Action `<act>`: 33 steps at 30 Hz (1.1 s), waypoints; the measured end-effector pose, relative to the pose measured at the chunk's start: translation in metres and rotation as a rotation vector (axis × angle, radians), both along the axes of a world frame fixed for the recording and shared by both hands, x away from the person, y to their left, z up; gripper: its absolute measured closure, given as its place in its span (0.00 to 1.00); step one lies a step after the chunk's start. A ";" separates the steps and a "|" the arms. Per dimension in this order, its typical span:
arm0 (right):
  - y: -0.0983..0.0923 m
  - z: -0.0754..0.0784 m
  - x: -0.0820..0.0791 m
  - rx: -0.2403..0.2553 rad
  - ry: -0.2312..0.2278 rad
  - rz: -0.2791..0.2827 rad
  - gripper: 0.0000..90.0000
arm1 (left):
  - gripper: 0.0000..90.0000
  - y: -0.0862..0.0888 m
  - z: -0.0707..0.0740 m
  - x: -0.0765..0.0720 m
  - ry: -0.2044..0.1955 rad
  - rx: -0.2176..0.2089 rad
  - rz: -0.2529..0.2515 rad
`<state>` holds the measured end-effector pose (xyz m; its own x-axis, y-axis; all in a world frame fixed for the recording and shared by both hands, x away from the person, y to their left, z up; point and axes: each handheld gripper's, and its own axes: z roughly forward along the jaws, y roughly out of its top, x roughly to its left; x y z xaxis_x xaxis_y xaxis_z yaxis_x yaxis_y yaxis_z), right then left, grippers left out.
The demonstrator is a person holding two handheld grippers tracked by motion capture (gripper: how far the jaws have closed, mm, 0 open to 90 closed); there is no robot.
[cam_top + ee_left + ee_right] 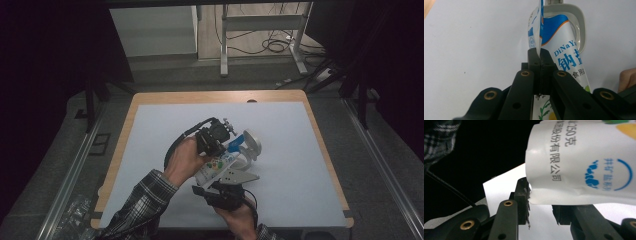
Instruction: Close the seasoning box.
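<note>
While the left gripper (540, 58) has its jaws pressed together on the thin side seam of a white salt pouch (564, 57), the pouch hangs out ahead of those jaws, lifted clear of the table. That pinch on the flat seam looks chosen to hold the soft pouch steady without squashing its filled body, which bulges to the right of the jaws with blue and orange print and the letters "DiNaYa". Just beyond the pouch's far end lies a white scoop-like cup (580, 30), its rim curving around the pouch's upper end; I cannot tell whether the two touch.

From the other end, the right gripper (541, 205) stands with its jaws spread around the pouch's (584, 162) crimped lower edge. Its left pad sits against the edge, while the right pad stands off from it, so the jaws straddle the edge without clamping it. My reading is that this gripper is placed to take or to let go of that end while the left carries the pouch.

Farther out, in the high view, both hands meet over the middle of the white table mat (165, 125), and a checked sleeve (145, 195) leads to the left hand. Nothing else lies on the mat near the grippers; the cup is the one thing close enough to be knocked.
</note>
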<state>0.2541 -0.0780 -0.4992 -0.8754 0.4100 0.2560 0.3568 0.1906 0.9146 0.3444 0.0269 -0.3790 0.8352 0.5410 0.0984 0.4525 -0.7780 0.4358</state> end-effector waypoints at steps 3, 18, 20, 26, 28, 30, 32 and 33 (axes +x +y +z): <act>-0.001 -0.003 0.001 -0.009 0.002 -0.003 0.75 | 1.00 0.001 0.000 0.000 0.000 -0.003 0.004; -0.008 -0.013 0.003 -0.062 0.016 -0.022 0.72 | 1.00 0.006 0.001 0.001 -0.010 -0.034 0.011; -0.008 -0.014 0.004 -0.069 0.011 -0.023 0.72 | 1.00 0.006 0.001 0.001 -0.011 -0.040 0.011; -0.008 -0.017 0.003 -0.083 0.007 -0.028 0.70 | 1.00 0.010 0.002 0.000 -0.012 -0.064 0.018; -0.008 -0.018 0.004 -0.090 0.004 -0.030 0.70 | 1.00 0.011 0.003 -0.001 -0.015 -0.068 0.019; -0.009 -0.018 0.005 -0.098 -0.006 -0.034 0.69 | 1.00 0.012 0.003 -0.001 -0.017 -0.074 0.020; -0.009 -0.019 0.005 -0.107 -0.005 -0.035 0.69 | 1.00 0.014 0.004 -0.001 -0.018 -0.078 0.023; -0.009 -0.019 0.005 -0.110 0.000 -0.032 0.69 | 1.00 0.015 0.004 -0.001 -0.020 -0.083 0.025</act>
<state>0.2594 -0.0874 -0.5187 -0.8613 0.4638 0.2074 0.3639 0.2783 0.8889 0.3438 0.0415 -0.3754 0.8195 0.5689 0.0686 0.4623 -0.7272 0.5074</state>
